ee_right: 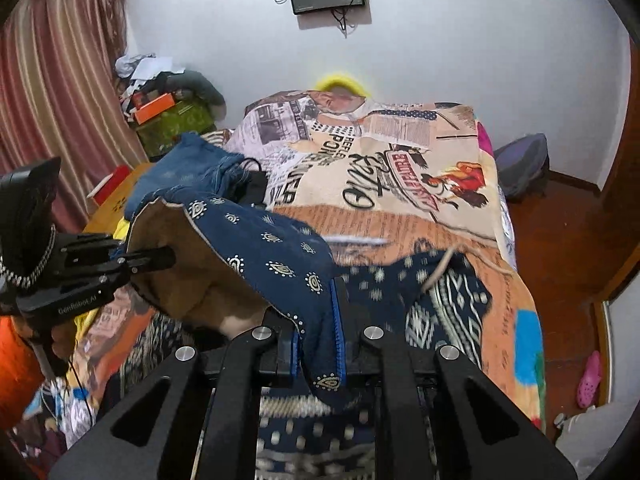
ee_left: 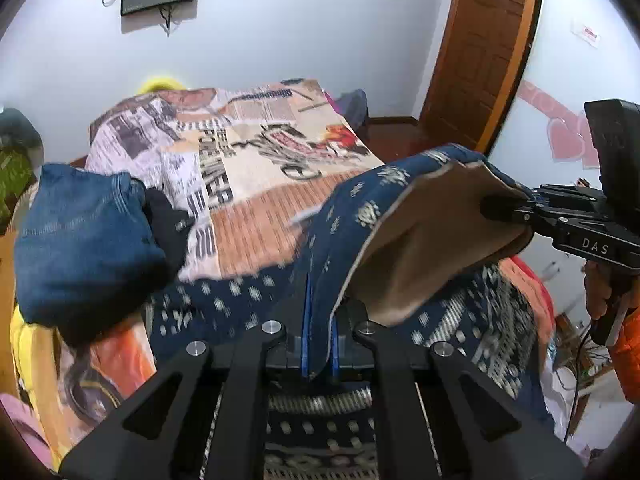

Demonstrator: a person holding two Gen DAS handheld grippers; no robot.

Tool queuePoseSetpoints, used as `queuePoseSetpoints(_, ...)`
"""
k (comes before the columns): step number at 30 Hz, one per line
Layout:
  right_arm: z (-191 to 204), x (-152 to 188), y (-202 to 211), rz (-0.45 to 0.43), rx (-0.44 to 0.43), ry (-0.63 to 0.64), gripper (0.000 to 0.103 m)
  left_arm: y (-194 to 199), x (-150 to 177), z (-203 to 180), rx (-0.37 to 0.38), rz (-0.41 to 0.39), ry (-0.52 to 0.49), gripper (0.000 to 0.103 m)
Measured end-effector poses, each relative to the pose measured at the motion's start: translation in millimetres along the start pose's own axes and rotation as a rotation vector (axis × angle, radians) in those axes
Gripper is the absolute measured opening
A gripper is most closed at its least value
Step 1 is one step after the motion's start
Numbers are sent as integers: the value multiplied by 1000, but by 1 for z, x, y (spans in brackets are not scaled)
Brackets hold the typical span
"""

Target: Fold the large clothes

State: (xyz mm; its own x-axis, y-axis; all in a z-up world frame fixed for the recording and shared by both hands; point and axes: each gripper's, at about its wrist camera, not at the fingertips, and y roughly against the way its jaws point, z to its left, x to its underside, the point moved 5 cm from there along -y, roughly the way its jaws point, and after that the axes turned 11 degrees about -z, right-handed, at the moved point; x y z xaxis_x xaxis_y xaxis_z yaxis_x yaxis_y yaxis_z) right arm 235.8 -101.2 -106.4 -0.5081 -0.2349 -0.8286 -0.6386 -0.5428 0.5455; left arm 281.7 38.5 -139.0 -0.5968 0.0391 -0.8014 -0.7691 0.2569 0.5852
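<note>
Bed with newspaper-and-cartoon print fleece blanket [ee_right: 404,184] fills both views; use it as landmark. Large navy-blue patterned garment with tan lining [ee_left: 352,216] lies across the near end of the bed, one edge raised off the blanket, rest spread flat with white geometric bands below. Folded blue denim jeans [ee_left: 80,232] sit at the bed's left side, beside the garment, not touching as far as I can tell. Left claw [ee_left: 319,344] clamped on the garment edge, cloth pinched between blue pads. Right claw [ee_right: 318,344] likewise clamped on the same raised edge, navy cloth draped over its pads.

Step in hand, judged: carrying the lifted edge over to make a fold. To do well: keep both claws level and apart so the edge stays taut, avoid dragging the lower layer, lay the edge square on the far hem, clear of the jeans.
</note>
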Motion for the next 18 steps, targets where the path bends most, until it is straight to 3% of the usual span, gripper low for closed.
queuePoseSetpoints(8, 5, 51, 10, 92, 20, 18, 12, 15, 57, -14, 21, 97, 42, 8)
queuePoseSetpoints(11, 5, 66, 11, 122, 25, 17, 12, 17, 77, -16, -10, 133, 27, 16)
queuePoseSetpoints(13, 6, 77, 14, 137, 27, 11, 13, 19, 89, -16, -29, 144, 19, 31)
queuePoseSetpoints(15, 6, 85, 15, 156, 31, 5, 15, 22, 99, -16, -45, 151, 17, 39)
queuePoseSetpoints(18, 5, 97, 16, 190, 46, -2, 21, 27, 111, -14, -57, 172, 18, 45)
